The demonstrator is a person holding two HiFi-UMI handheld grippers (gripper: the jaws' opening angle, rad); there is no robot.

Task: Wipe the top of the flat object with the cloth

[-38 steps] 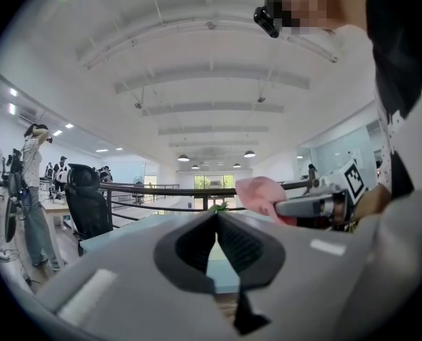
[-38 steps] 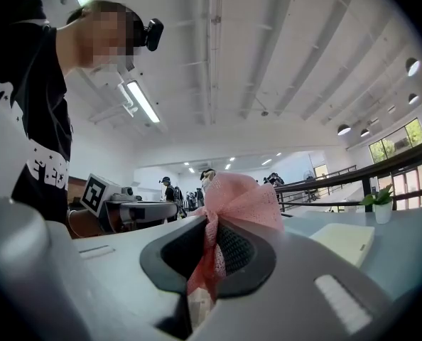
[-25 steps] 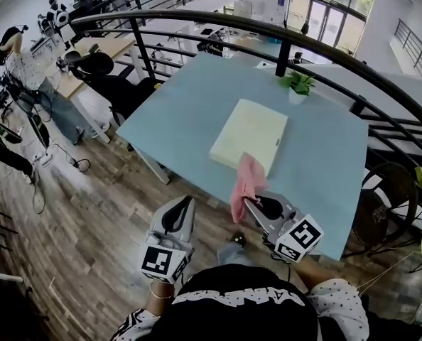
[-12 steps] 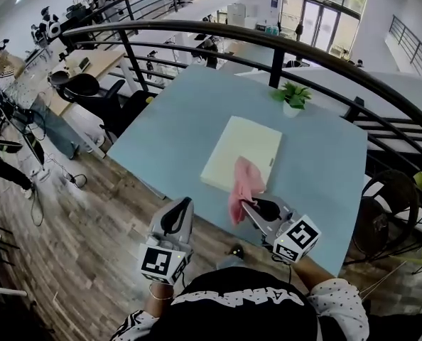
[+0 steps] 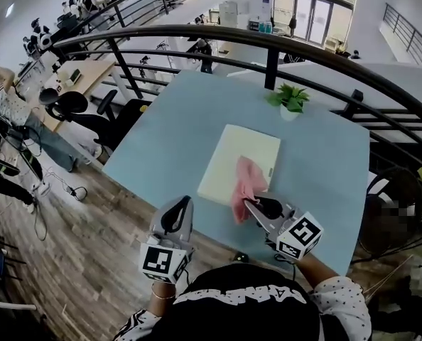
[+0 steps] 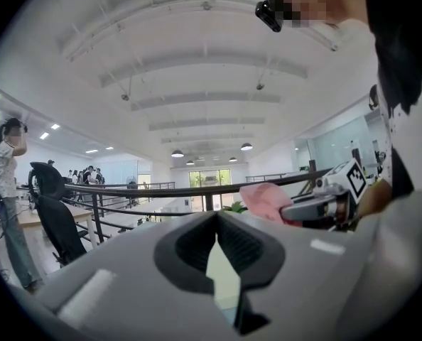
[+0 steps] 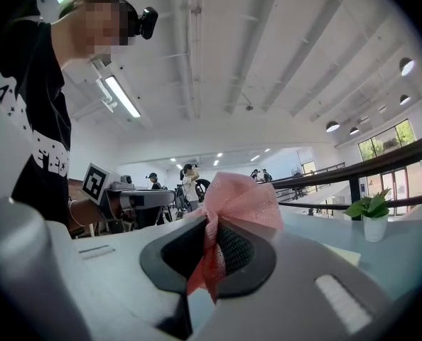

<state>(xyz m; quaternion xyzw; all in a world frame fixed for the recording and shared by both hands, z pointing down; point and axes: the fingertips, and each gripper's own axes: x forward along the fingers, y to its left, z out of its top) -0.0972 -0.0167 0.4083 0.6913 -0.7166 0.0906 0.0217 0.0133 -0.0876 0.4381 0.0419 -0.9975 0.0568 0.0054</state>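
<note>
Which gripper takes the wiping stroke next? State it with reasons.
Right. The right gripper is shut on the pink cloth, which reaches over the near end of the flat object. The left gripper is shut on nothing and sits farther from it.

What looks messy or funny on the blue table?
Nothing is spilled or broken. The pink cloth is just scrunched up, pinched in the right gripper and drooping over the flat cream pad. The little plant stands upright.

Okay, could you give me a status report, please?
Right gripper shut on pink cloth, over cream board. Left gripper shut, empty. Potted plant beyond, clear.
</note>
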